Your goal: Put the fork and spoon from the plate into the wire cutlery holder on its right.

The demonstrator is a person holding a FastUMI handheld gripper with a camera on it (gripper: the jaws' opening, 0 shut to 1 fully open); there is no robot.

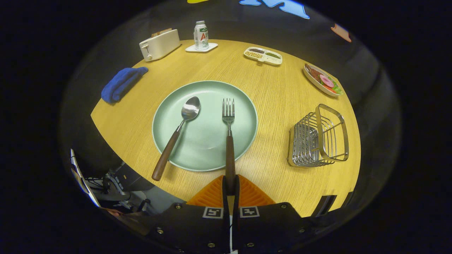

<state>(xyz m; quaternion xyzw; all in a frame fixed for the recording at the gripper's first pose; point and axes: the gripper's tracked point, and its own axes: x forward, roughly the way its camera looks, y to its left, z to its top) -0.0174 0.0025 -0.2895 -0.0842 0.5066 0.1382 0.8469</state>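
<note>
Between its fingers, the tool point(230, 185) seemingly clamps the fork point(229, 134) handle, tines pointing straight ahead over the plate point(166, 116).

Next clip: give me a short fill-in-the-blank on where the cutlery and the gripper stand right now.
1. The gripper is shut on the handle of the ____.
2. The spoon lies with its bowl on the green ____.
3. The wire cutlery holder holds ____ pieces of cutlery.
4. Beyond the plate, the bottle stands beside a white ____.

Missing words: fork; plate; no; toaster
</note>
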